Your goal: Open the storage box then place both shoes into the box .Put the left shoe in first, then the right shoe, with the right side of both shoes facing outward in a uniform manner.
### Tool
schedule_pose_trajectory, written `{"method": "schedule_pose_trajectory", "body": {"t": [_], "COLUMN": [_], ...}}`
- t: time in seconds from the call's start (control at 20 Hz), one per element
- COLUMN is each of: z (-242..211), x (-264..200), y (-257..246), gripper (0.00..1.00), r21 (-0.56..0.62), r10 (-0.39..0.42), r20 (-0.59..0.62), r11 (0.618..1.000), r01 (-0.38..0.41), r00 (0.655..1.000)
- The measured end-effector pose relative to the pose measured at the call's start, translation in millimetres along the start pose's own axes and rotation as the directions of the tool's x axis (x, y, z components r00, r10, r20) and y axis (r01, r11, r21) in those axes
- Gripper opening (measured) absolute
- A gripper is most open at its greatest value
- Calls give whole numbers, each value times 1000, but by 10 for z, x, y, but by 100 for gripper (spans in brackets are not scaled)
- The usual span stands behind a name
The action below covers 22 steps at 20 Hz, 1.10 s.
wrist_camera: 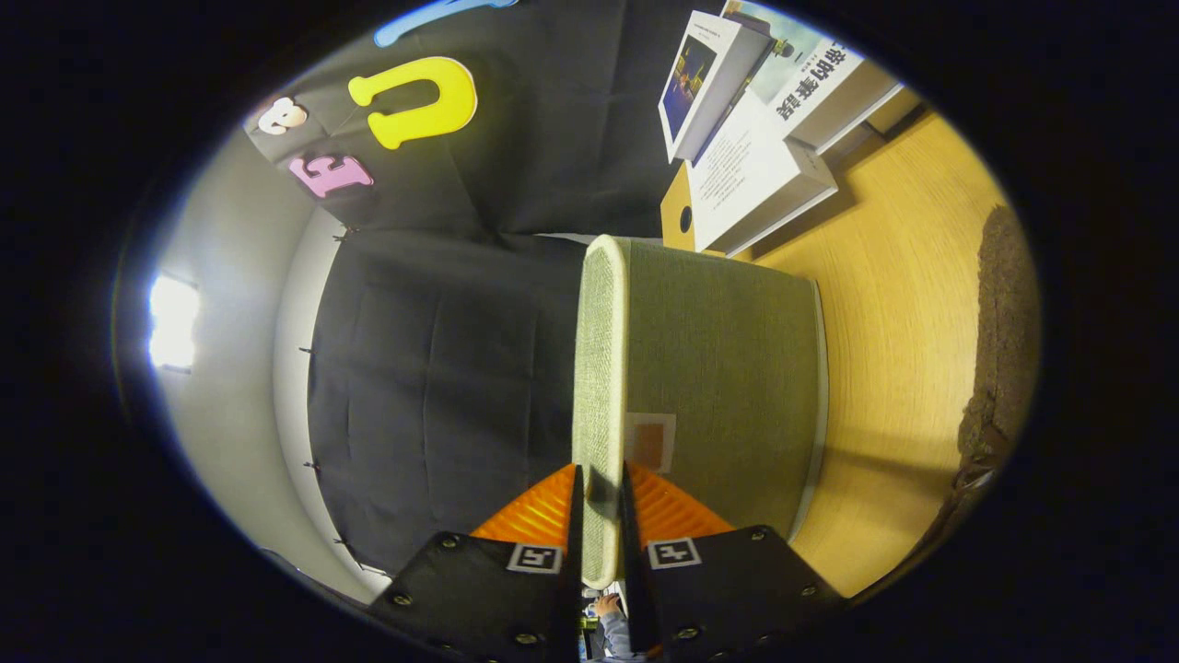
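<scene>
Box lid (601,387) between jaws, books (755,166) beyond

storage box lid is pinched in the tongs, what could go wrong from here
1. The tongs grip only the thin pale rim of the storage box lid; a narrow hold like that may slip as the lid swings.
2. The stacked books stand close behind the box, so a lid thrown far back could knock them.
3. The fabric lid looks soft and might sag or fall shut once released.
</scene>
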<state>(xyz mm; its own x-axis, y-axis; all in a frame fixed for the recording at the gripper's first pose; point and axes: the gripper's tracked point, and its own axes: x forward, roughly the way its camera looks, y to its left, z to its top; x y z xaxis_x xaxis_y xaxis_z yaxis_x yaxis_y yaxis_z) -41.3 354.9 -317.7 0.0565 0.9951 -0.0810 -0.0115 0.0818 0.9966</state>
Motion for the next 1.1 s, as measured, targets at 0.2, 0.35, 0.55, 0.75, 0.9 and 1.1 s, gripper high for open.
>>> {"method": "schedule_pose_trajectory", "body": {"t": [0.2,0.35,0.55,0.75,0.9,1.1], "z": [-5,-1,49,129,143,98], "x": [59,158,308,501,736,1144], "y": [216,379,691,1038,1300,1589], "gripper": [17,17,17,17,17,17], "r21": [-38,-68,-129,-217,-301,-351], "r10": [22,26,34,16,-5,-6], "r20": [-21,-37,-51,-59,-76,-101], "r11": [999,997,991,976,953,936], "r01": [-23,-28,-40,-28,-18,-30], "r00": [1000,999,998,998,997,995]}}
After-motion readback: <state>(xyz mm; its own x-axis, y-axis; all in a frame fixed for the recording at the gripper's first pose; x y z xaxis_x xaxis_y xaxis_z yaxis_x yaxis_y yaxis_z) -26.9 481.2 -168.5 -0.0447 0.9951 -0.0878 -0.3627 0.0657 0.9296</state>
